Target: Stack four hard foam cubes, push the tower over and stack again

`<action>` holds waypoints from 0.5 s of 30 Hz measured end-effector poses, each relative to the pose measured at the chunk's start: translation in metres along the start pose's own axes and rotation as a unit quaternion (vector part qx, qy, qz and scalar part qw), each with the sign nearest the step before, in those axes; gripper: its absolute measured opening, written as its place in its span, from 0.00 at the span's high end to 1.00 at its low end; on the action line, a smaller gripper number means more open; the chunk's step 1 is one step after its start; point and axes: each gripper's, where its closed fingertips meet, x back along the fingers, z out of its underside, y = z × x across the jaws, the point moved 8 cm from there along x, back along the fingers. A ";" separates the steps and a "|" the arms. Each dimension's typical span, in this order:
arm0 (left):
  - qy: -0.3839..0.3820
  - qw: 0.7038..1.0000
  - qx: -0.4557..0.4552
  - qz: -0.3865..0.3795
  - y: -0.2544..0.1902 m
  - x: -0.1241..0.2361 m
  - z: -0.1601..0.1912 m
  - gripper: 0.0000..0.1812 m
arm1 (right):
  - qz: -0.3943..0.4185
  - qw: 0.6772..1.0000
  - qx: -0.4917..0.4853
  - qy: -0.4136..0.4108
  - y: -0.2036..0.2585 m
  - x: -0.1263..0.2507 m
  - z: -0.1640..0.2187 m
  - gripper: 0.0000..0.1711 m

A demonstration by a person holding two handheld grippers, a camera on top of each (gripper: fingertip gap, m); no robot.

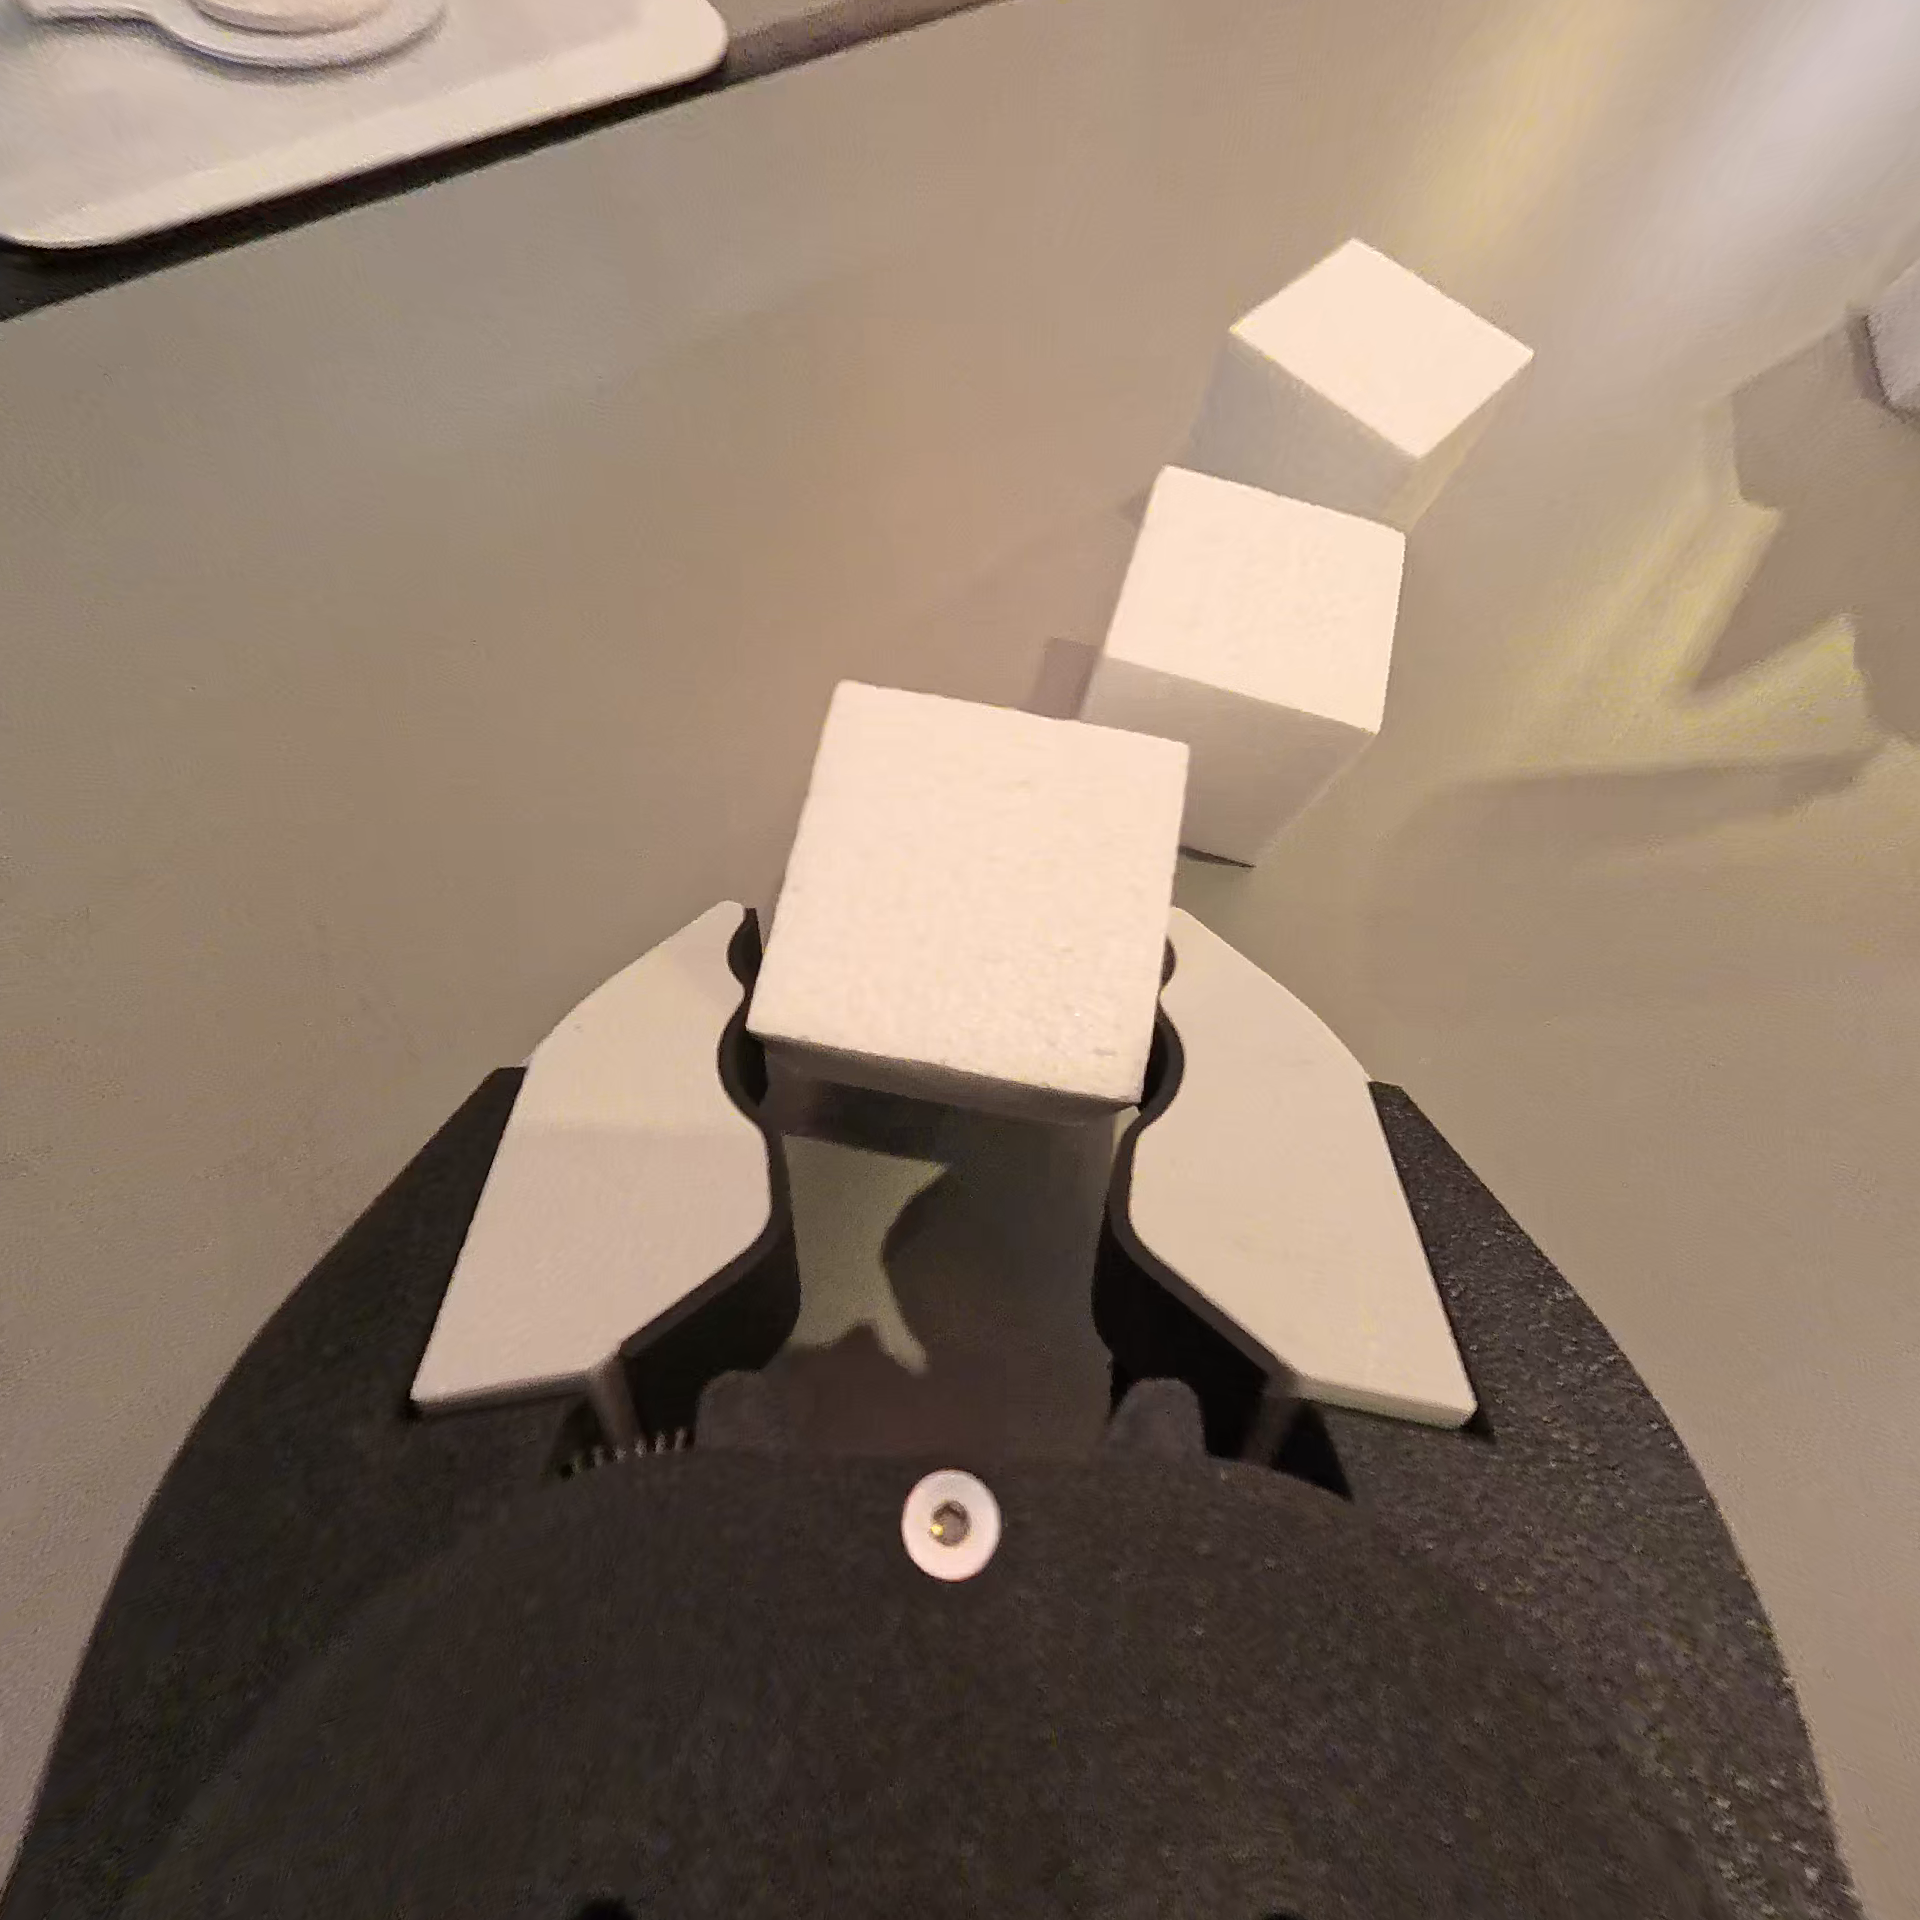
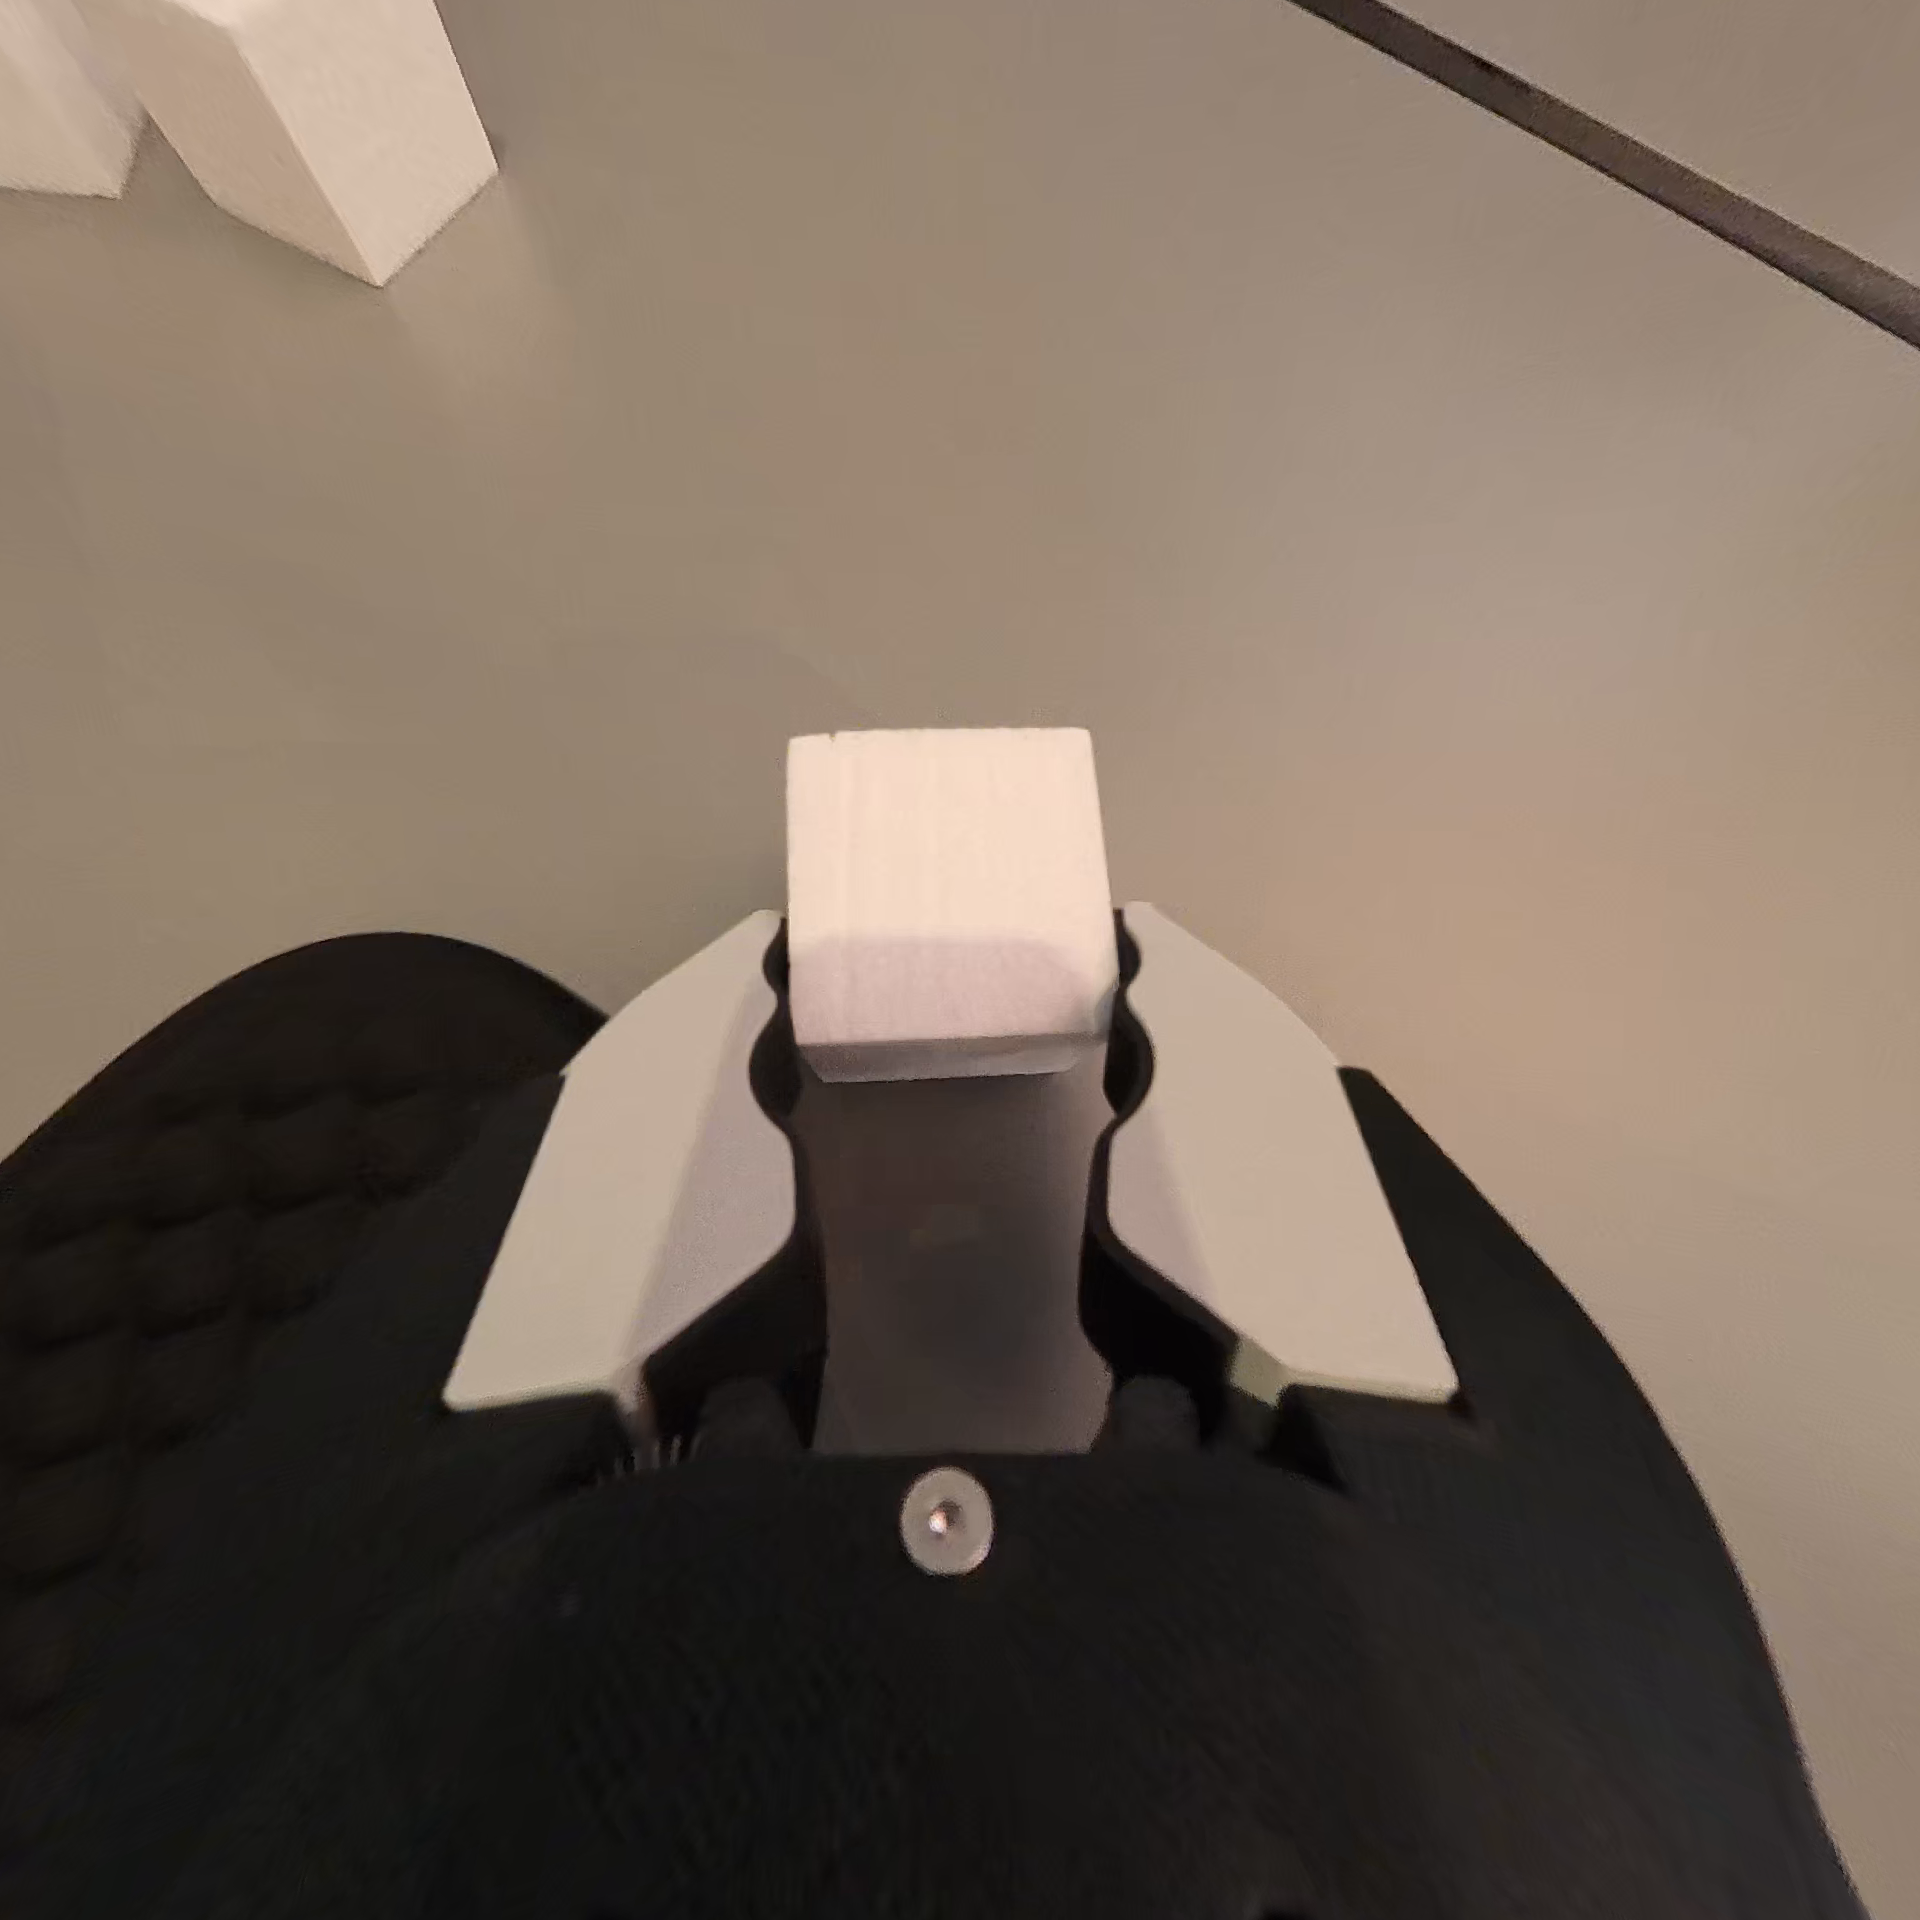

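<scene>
The left tool was closed on 1 white foam cube, its 2 pale fingers pressed to the cube's opposite sides near its rear edge. The right tool was likewise clamped on a second foam cube, gripped at its near end with most of the block jutting forward. Whether either held cube touched the counter could not be told.

Beyond the left tool, 2 more cubes sat on the counter: a nearer cube and, just behind it, a farther cube turned at an angle. No tower stood, so stacking seemed still to come.

The risks looked plain. Both grips sat far back on the blocks, so a cube could pivot or slip out on the way over. Foam this light might shift the base cube on contact, and the skewed farther cube would make a crooked footing unless squared.

The counter was smooth, matte grey-beige, and likely offered little friction. A pale tray lay toward its far left edge, beside a dark strip. Warm light cast soft shadows at the right.
</scene>
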 end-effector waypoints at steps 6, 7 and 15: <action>-0.022 0.998 0.021 -0.059 0.016 0.029 -0.002 0.62 | -0.060 0.997 -0.006 -0.049 0.013 0.002 -0.031 0.66; -0.028 0.997 0.025 -0.070 0.019 0.035 -0.003 0.62 | -0.094 0.992 -0.001 -0.078 0.022 0.002 -0.049 0.66; -0.047 0.995 0.054 -0.067 0.029 0.049 -0.003 0.62 | -0.384 0.882 0.237 -0.133 0.143 -0.052 -0.193 0.66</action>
